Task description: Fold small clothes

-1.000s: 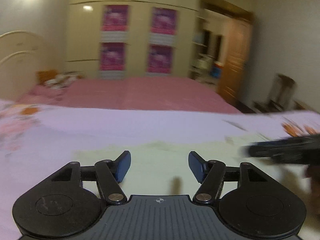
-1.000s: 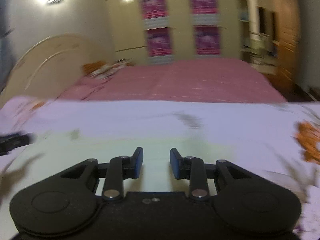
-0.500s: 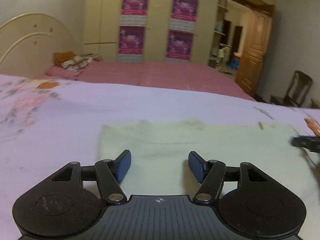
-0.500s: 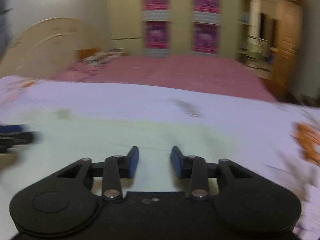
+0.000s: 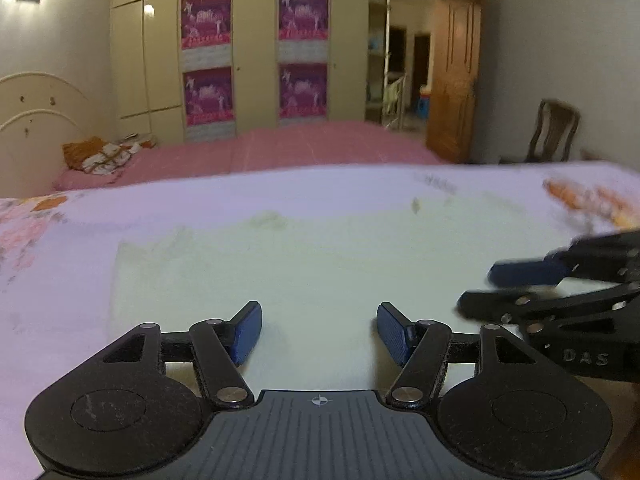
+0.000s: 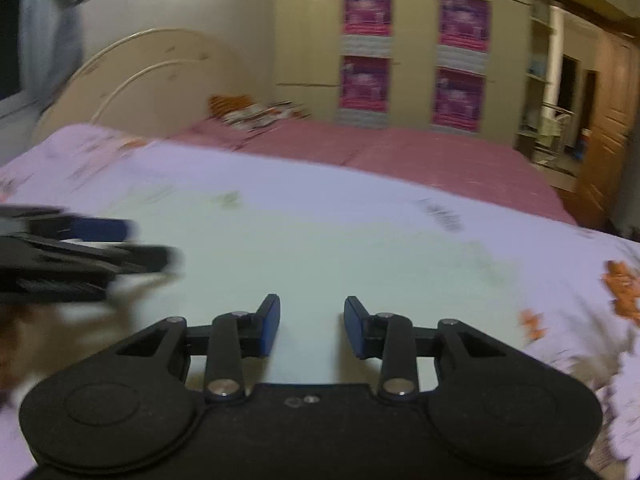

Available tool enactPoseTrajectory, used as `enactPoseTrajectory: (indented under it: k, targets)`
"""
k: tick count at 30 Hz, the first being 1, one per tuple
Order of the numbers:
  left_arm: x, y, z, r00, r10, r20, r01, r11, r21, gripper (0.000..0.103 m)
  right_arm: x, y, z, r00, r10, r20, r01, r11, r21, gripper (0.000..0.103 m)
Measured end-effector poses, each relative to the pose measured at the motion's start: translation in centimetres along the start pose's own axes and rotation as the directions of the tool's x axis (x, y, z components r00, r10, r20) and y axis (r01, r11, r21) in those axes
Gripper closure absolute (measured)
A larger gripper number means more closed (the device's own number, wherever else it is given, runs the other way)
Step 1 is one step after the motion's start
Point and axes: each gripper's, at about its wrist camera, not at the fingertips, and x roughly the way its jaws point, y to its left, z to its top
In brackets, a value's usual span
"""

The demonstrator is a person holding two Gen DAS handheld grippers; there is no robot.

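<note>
On a bed (image 5: 280,192) covered by a pale lilac sheet with orange flowers at its edges, a pale yellow-green garment (image 5: 320,260) lies spread flat near the front edge. Above it, the left gripper (image 5: 319,332) hovers with blue pads wide apart, gripping nothing. Just beside it, the right gripper (image 6: 311,326) hangs over the same cloth; its jaws are opening, with nothing between them. Beyond the far edge sits a second bed in pink (image 5: 300,148), then a cream wardrobe (image 5: 256,52) with purple posters.
</note>
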Motion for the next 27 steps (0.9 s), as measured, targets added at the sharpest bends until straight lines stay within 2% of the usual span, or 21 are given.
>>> enactPoseTrajectory:
  k: [2, 4, 8, 9, 11, 13, 16, 18, 19, 20, 27]
  targets:
    - [-0.7, 1.3, -0.2, 1.000, 0.006, -0.001, -0.006, 0.999, -0.041, 0.039, -0.1, 0.2, -0.3, 1.000, -0.029, -0.008, 0.029, 1.000, -0.003, 0.066]
    - [-1.6, 2.6, -0.7, 0.999, 0.034, -0.003, -0.034, 0.998, -0.050, 0.039, -0.6, -1.1, -0.3, 0.999, -0.052, -0.015, 0.052, 0.998, 0.043, 0.067]
    - [-2.6, 4.7, -1.0, 0.998, 0.054, -0.010, -0.055, 0.996, -0.064, 0.039, -1.5, -5.5, -0.8, 0.978, -0.205, -0.048, 0.210, 0.969, 0.130, 0.067]
    - [-2.8, 4.5, -0.7, 0.998, 0.060, -0.010, -0.060, 0.996, -0.065, 0.039, -1.8, -6.2, -1.1, 0.974, -0.220, -0.054, 0.226, 0.963, 0.147, 0.067]
    - [-3.2, 3.4, -0.1, 0.999, 0.036, 0.009, -0.036, 0.997, -0.065, 0.039, -2.1, -6.2, -0.7, 0.976, -0.209, -0.062, 0.216, 0.963, 0.160, 0.067]
    - [-3.5, 1.4, 0.3, 1.000, -0.003, 0.027, 0.005, 0.998, -0.056, 0.039, -2.6, -4.9, -0.1, 0.985, -0.168, -0.025, 0.170, 0.972, 0.161, 0.064]
    - [-2.5, -1.2, 0.6, 0.999, -0.042, 0.009, 0.043, 0.998, -0.052, 0.039, -2.1, -1.8, 0.3, 0.996, -0.085, -0.003, 0.085, 0.989, 0.122, 0.065]
    - [-1.7, -2.3, 0.6, 0.999, -0.029, -0.024, 0.029, 0.999, -0.038, 0.039, -1.4, -0.3, 0.1, 0.998, -0.069, -0.013, 0.070, 0.993, 0.092, 0.065]
    - [-1.3, -2.5, 0.4, 0.999, -0.012, -0.046, 0.010, 0.999, -0.039, 0.039, -1.1, 0.1, -0.1, 0.997, -0.072, -0.021, 0.074, 0.994, 0.085, 0.068]
    - [-1.2, -2.6, 0.2, 0.999, -0.012, -0.044, 0.010, 0.999, -0.042, 0.039, -0.7, 0.0, -0.3, 0.995, -0.088, -0.039, 0.091, 0.992, 0.082, 0.066]
    - [-2.4, -2.6, -0.4, 0.999, -0.003, -0.038, 0.003, 1.000, -0.006, 0.039, -2.2, -1.8, -1.9, 0.987, -0.148, -0.062, 0.154, 0.983, 0.097, 0.066]
